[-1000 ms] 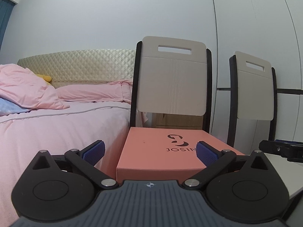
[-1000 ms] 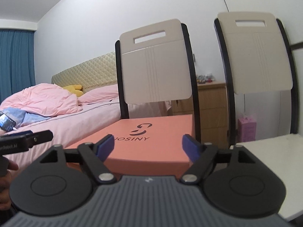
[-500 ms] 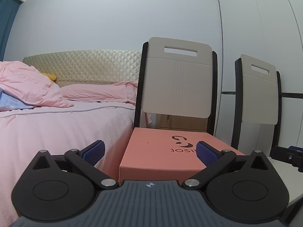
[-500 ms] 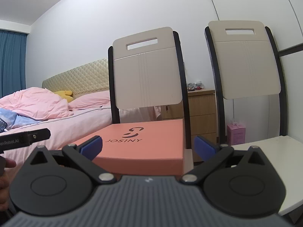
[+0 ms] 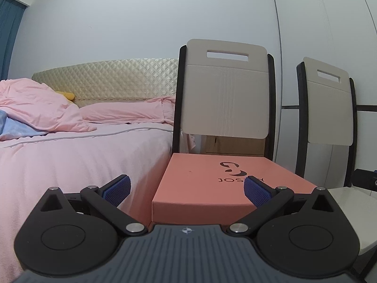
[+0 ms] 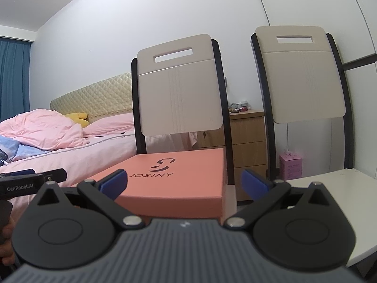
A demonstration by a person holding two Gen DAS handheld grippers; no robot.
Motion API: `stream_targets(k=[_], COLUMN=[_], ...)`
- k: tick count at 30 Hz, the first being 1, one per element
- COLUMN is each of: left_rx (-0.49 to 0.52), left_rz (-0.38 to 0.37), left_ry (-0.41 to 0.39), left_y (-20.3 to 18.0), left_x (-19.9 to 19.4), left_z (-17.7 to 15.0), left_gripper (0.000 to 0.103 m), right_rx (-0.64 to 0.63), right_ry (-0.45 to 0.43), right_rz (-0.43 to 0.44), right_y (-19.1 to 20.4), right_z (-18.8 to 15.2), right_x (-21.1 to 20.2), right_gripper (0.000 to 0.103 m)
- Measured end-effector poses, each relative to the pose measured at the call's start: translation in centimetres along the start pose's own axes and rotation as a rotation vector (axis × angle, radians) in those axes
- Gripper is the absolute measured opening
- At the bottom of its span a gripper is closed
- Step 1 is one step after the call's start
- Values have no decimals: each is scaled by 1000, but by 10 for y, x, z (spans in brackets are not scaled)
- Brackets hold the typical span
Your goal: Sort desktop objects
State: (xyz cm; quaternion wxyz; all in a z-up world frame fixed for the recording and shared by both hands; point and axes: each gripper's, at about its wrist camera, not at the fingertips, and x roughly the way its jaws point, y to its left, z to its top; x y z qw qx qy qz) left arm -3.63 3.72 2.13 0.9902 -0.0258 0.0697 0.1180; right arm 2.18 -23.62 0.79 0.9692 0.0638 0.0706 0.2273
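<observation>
A: Left wrist view: the left tool [image 5: 186, 189] is spread, empty, facing the coral box [image 5: 226, 184].

B: The right tool [image 6: 184, 182] likewise gapes. The box sits on a chair seat beside the bed [image 5: 77, 155], probably the sorting bin.

The left gripper [image 5: 186, 187] is held level and points straight ahead. Its two blue fingers [image 5: 117, 187] are spread wide and hold nothing. The right gripper [image 6: 184, 184] is level too, with its fingers [image 6: 253, 184] wide apart and nothing between them.
</observation>
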Motion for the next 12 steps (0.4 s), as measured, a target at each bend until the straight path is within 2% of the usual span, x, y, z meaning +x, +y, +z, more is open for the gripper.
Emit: stream_targets(k=[12], left_rx=[8], left_rz=[-2], left_ry=[11], left_y=[-1], left_x=[2], left_z=[-1], left_gripper=[103], right_rx=[-6], right_ry=[-5], right_rz=[-17], right_y=[-2], right_z=[0], right_x=[-2], right_gripper=[103])
